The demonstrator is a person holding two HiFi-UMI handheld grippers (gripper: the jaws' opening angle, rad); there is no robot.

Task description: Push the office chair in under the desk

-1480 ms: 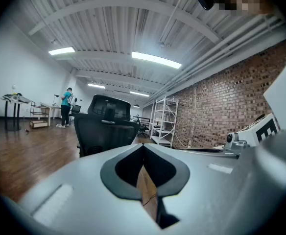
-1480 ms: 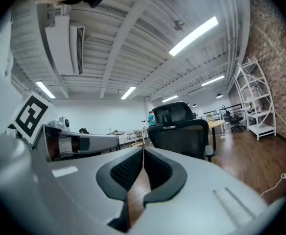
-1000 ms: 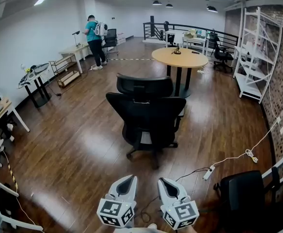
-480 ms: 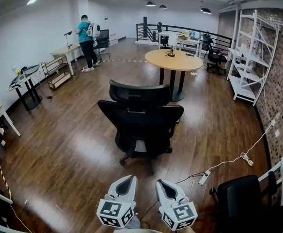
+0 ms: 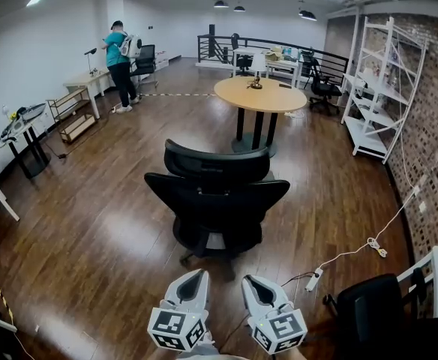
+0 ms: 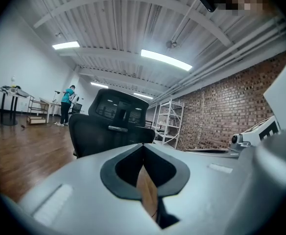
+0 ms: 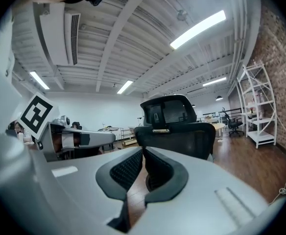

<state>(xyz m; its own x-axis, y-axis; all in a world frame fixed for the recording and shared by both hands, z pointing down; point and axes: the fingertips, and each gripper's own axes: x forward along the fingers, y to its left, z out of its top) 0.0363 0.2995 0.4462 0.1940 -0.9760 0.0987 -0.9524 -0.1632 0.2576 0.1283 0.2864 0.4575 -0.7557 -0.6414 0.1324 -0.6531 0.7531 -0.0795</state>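
**Facing the back of the office chair (image 5: pixel 217 201) with both grippers shut**

Dark wooden floor (image 5: pixel 91 223) spreads out on every side of the office chair, which stands in the open on its wheeled base. A brick wall (image 5: pixel 429 126) runs along the far right of the chair. White shelving (image 5: pixel 376 88) stands against that wall, beyond the chair and to its right. A round wooden table (image 5: pixel 260 96) on dark legs sits directly behind the chair in the head view, near it but apart. The chair is black, with a mesh back and a headrest, and its back is turned toward the camera. It stands between the table and the two grippers. A second black chair (image 5: pixel 373 306) sits to its right and nearer the camera, at the frame's lower corner. A person (image 5: pixel 119 62) in a teal top stands well beyond the chair to its left, at a pale desk (image 5: pixel 84 81) by the white wall.

The left gripper (image 5: pixel 194 278) and the right gripper (image 5: pixel 253 280) are side by side just short of the chair's base and touch nothing. Each carries its marker cube. In the left gripper view the jaws meet at the tip with nothing between them. The right gripper view shows the same, and both views look at the chair's back. A white power strip (image 5: pixel 314 279) lies on the floor to the right of the chair's base, and a white cable (image 5: pixel 384 227) trails from it toward the brick wall.
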